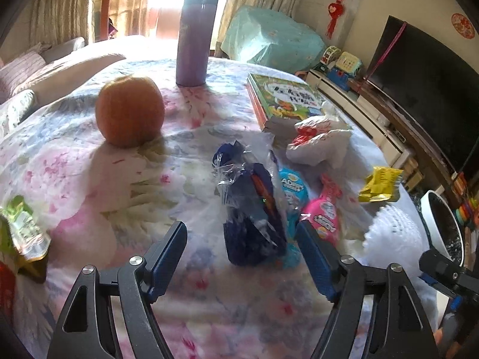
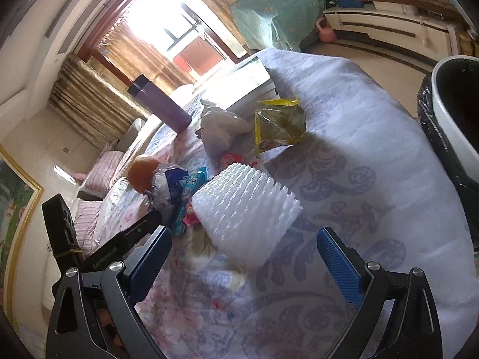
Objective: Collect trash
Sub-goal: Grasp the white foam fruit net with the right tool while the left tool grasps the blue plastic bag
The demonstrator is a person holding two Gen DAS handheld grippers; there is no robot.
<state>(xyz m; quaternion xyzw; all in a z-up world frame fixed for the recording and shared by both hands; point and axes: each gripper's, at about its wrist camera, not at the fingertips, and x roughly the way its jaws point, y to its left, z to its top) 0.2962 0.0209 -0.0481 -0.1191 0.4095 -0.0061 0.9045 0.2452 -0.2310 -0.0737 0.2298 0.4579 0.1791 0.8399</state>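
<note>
A dark blue wrapper in clear plastic (image 1: 251, 209) stands on the flowered bedspread (image 1: 89, 179), its lower end between the fingers of my left gripper (image 1: 242, 254). The jaws are open and the pads do not press on it. Beside it lie a light blue wrapper (image 1: 295, 188), a pink wrapper (image 1: 326, 212), a yellow wrapper (image 1: 380, 185) and a white plastic bag (image 1: 320, 140). My right gripper (image 2: 245, 257) is open and empty, just short of a white foam net (image 2: 242, 206). The yellow wrapper (image 2: 278, 125) lies beyond the net.
An orange (image 1: 130, 110), a purple tumbler (image 1: 196, 39) and a picture book (image 1: 284, 98) sit farther back. A green wrapper (image 1: 21, 227) lies at the left edge. A white bin with a black liner (image 2: 449, 119) stands off the bed's right side.
</note>
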